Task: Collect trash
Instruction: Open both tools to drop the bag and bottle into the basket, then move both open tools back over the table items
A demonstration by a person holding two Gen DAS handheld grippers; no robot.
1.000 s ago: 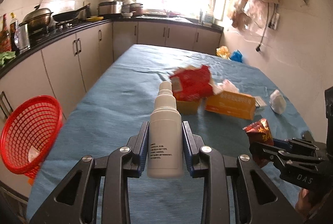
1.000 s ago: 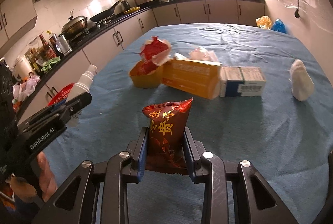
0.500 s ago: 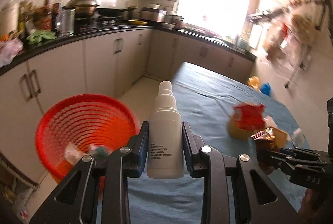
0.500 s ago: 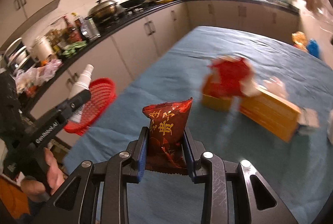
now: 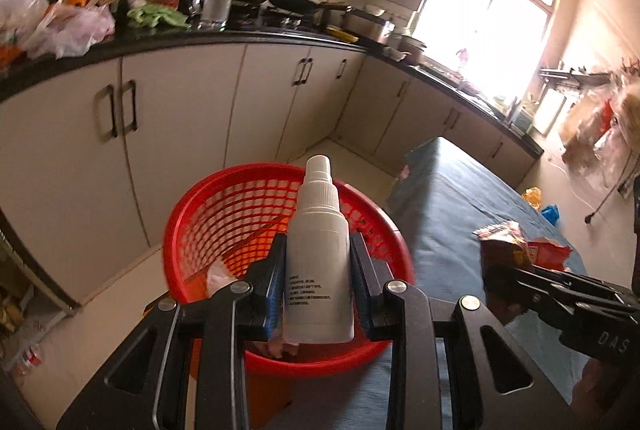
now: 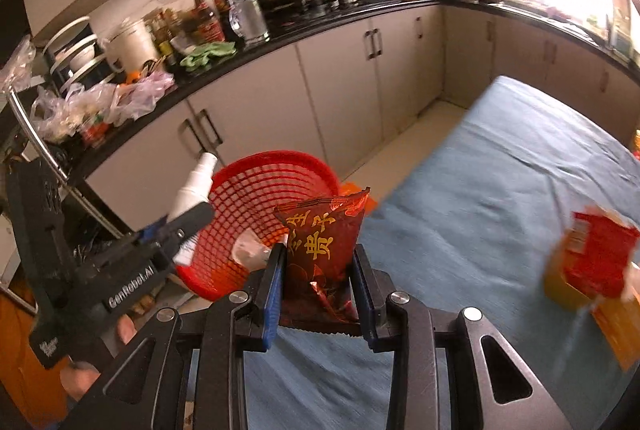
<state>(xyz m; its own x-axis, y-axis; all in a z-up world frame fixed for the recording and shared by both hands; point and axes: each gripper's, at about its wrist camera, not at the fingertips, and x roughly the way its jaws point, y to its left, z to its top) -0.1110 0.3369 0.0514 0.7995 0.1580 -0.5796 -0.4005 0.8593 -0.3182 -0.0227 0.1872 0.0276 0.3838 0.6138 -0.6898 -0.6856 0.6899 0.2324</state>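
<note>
While we hold the bottle point(image 5: 319, 258) upright in the left hand-held gripper point(image 5: 318, 286), its two pads clamped on the white body, the red basket point(image 5: 208, 214) sits right behind it, beside the bench point(image 5: 460, 214) edge. The step in hand, as we judge it, is the drop. To do it well we should carry the bottle over the middle of the opening rather than its near rim, tip the nozzle down a little, and only then spread the pads, so that the round body falls in and does not bounce off the lattice wall. Some pale scraps already lie in the bottom.

Our right hand-held gripper point(image 6: 318, 282) is pinched on the dark red wrapper point(image 6: 322, 242), just beside the basket and over the bench edge. A light wrapper drifts, so we would release it low, after the left hand-held gripper has cleared the opening, lest the two collide. Farther along the bench a red packet point(image 6: 596, 258) in a yellow tub waits for a later trip.

A second ago both views faced the littered bench and the basket was far off at the left; half a second ago it had swung nearer; now it fills the centre.
</note>
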